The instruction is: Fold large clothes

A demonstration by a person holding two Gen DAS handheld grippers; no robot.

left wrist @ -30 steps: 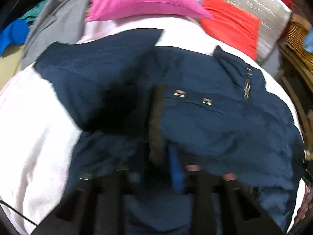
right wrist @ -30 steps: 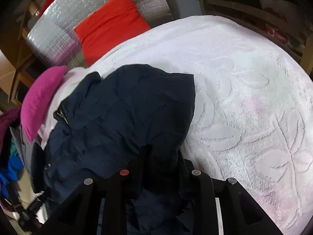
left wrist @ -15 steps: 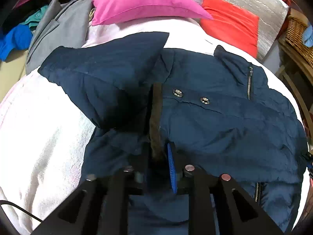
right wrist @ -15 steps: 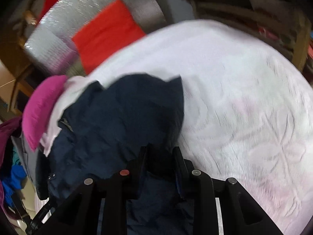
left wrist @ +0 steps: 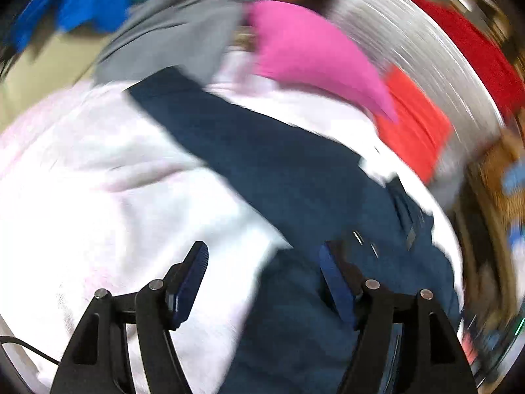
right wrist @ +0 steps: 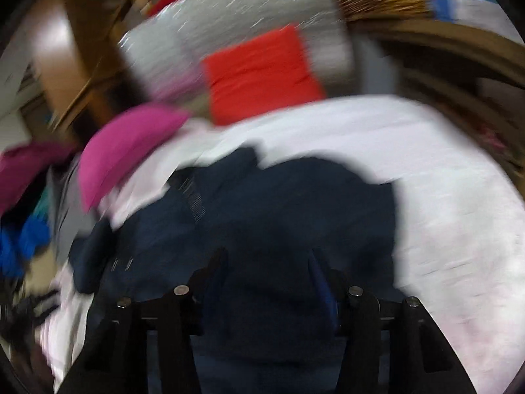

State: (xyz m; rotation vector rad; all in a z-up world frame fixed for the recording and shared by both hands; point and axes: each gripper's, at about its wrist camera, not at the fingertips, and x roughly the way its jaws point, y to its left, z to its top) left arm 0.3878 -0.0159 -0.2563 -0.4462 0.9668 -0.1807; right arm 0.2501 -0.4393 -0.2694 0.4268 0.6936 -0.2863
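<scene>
While both views are smeared by motion, the layout can be read: a navy padded jacket (left wrist: 295,177) lies spread on a white bedspread (left wrist: 98,197) with one sleeve stretched toward the far left corner, presumably laid out so the body can be folded over. Left hand-held gripper (left wrist: 262,262): jaws well apart and opening, the left finger over bare bedspread, the right finger (left wrist: 331,279) over the jacket's edge; no cloth is pinched between them. Right hand-held gripper (right wrist: 269,269): jaws opening above the dark body of the jacket; fabric fills the gap between the fingers, yet the pads do not appear to press on it, which suggests a released hold rather than a grip. Beyond the jacket sit a pink pillow (left wrist: 315,55), an orange-red cushion (right wrist: 259,72) against a silver quilted panel (right wrist: 229,13), and a grey garment (left wrist: 170,42) with blue clothing behind it, probably awaiting their turn. Hard to make out: the jacket's snaps and zip, reduced to short streaks; whether the near hem is already doubled under, as it is cut off by the gripper bodies; the wicker object at the frame edge; and the person, of whom nothing shows
</scene>
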